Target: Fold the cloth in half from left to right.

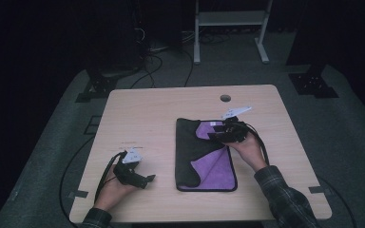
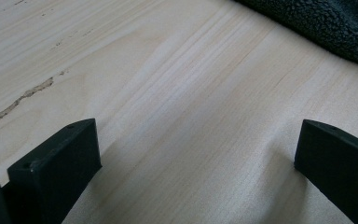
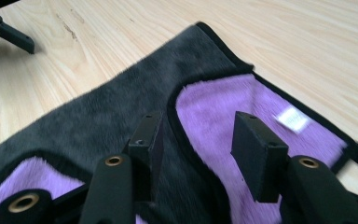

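High view: I rate the cloth (image 1: 204,156) soft, light (limp); take its folded hem. Right tool (image 1: 221,134) half-open above it, left tool (image 1: 142,180) open.

A soft, fleecy cloth (image 1: 204,156), dark grey on one face and purple on the other, with a black bound edge, lies flat on the right half of the wooden table (image 1: 142,114). It is partly folded: the dark grey flap covers its left portion and far left corner, leaving the purple face bare along the right side and near edge. A small white label (image 3: 292,119) sits on the purple face near the far right corner.
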Motion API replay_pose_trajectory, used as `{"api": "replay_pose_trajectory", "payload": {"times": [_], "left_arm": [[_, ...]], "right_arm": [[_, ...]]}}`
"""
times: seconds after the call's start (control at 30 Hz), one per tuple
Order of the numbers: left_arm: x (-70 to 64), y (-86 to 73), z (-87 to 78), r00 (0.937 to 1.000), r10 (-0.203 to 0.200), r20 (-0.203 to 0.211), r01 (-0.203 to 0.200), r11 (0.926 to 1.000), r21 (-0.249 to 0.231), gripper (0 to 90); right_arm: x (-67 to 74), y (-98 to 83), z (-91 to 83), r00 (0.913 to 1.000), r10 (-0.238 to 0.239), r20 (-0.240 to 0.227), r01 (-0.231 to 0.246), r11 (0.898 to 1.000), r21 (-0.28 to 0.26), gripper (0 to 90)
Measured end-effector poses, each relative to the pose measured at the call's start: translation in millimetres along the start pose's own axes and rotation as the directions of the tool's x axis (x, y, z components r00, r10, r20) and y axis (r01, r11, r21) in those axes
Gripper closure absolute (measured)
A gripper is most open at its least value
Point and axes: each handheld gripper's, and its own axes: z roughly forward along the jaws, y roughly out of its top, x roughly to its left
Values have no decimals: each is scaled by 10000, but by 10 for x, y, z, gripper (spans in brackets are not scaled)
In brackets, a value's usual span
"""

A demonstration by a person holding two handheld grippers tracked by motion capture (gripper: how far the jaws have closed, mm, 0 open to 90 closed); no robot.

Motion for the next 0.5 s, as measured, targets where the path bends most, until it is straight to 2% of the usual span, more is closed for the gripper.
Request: {"api": "replay_pose_trajectory", "payload": {"times": [0.23, 0.5], "left_arm": [[-2, 0, 0, 10000, 9, 23, -9, 10000, -4, 0], [-2, -1, 0, 10000, 9, 25, -9, 10000, -2, 0]], "right_arm": [[61, 122, 259, 9995, -304, 14, 304, 9994, 190, 508], [154, 128, 540, 9961, -877, 118, 865, 9933, 760, 462]]}}
